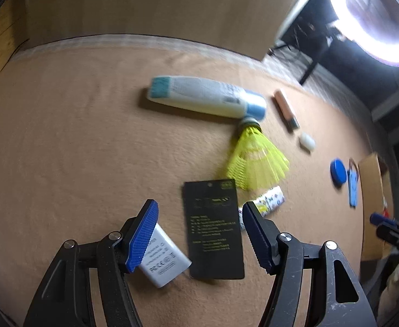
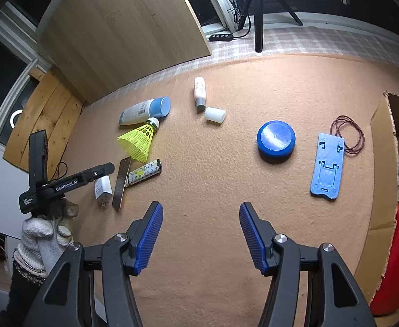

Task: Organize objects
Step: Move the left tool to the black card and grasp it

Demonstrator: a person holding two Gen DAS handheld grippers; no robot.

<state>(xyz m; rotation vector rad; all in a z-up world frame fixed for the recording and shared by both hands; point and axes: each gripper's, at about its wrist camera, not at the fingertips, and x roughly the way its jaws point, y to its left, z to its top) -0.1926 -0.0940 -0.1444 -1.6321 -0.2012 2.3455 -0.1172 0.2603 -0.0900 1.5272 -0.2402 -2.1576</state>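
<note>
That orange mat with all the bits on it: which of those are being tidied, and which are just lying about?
Likely part of the tidying:
white charger
black card
yellow shuttlecock
patterned lighter
lotion bottle
small pink bottle
white cap
blue round tin
blue phone stand
rubber band
cardboard box

Just surroundings:
tripod
ring light
wooden board
</note>
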